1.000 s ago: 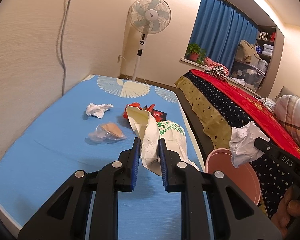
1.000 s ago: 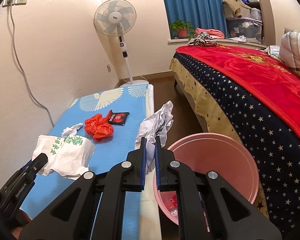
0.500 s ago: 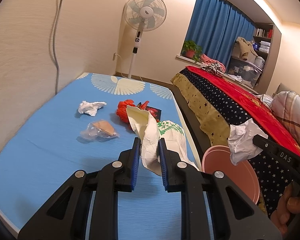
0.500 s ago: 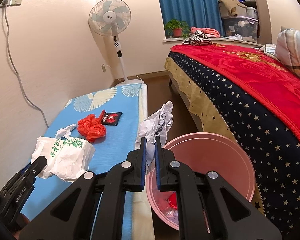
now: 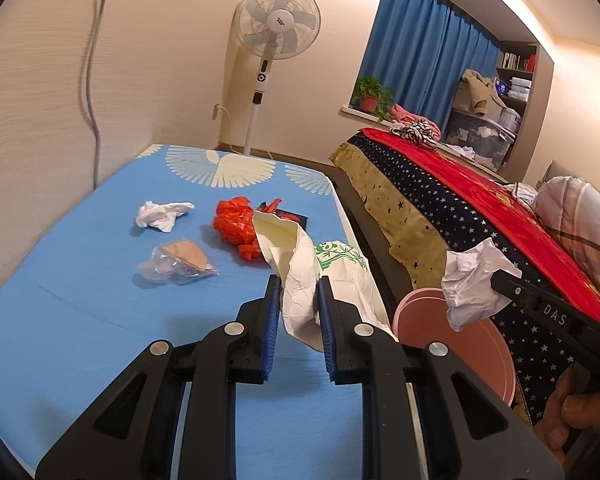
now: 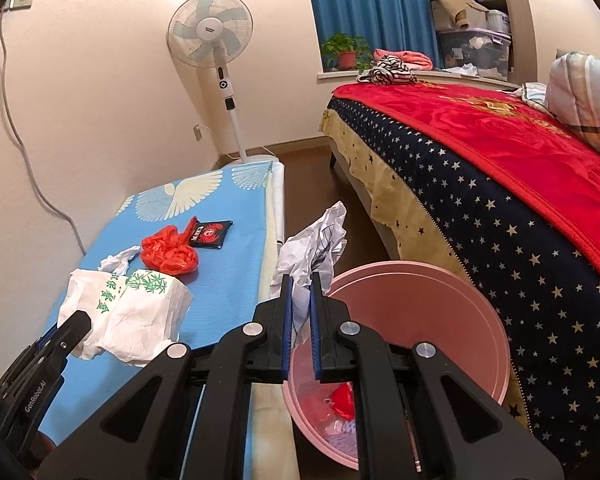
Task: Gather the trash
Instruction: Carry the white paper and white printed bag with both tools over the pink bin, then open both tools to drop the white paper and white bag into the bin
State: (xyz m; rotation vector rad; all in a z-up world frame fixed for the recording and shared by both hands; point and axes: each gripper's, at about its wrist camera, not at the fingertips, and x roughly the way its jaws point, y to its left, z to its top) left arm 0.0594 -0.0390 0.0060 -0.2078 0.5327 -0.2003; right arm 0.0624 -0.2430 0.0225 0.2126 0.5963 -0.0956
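Both views have swung slightly left; grips unchanged. The left claw pinches a white bag above the blue mattress; the right claw, nearly closed, clamps crumpled paper over the pink bin.

Left tongs clamped, tilted downward; right tongs pinched nearly shut, likewise tilted.

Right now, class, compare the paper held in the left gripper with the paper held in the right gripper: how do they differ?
The white bag, in the left gripper, is a long piece with green print, trailing onto the blue mat. The crumpled paper, in the right gripper, is a small wad held by the pink bin. Both are white, creased and pinched.
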